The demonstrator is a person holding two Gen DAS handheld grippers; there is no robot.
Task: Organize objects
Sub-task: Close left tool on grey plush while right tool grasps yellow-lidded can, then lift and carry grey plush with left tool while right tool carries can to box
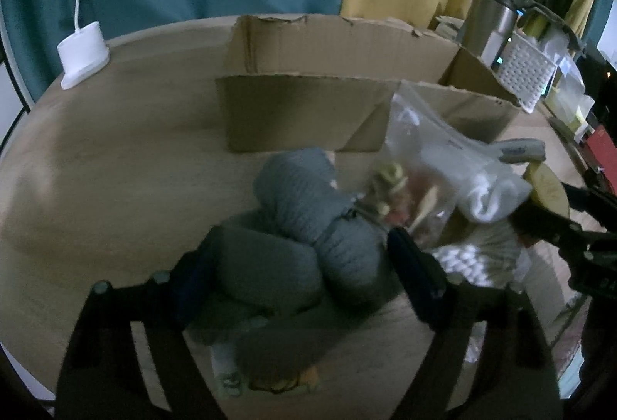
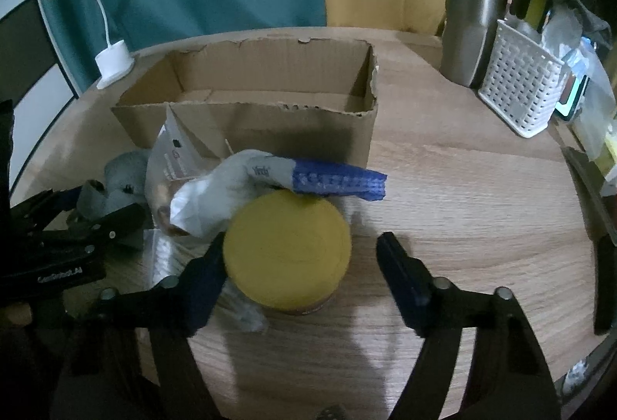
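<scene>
An open cardboard box [image 1: 308, 111] [image 2: 246, 111] stands on the round wooden table. In front of it lies a pile: a grey knitted plush [image 1: 304, 204], a clear plastic bag [image 1: 432, 157] with small items, a white and blue sock [image 2: 270, 173], and a yellow-lidded jar [image 2: 287, 246]. My left gripper [image 1: 297, 265] is open, its fingers on either side of the grey plush. My right gripper [image 2: 300, 265] is open around the jar, the left finger touching the lid, the right finger apart. The right gripper also shows in the left wrist view [image 1: 570, 223].
A white lamp base [image 1: 83, 51] [image 2: 113, 63] sits at the table's far left. A steel tumbler [image 2: 468, 30] and a white perforated basket [image 2: 520, 92] stand at the far right with clutter behind. Bare tabletop [image 2: 482, 188] lies right of the jar.
</scene>
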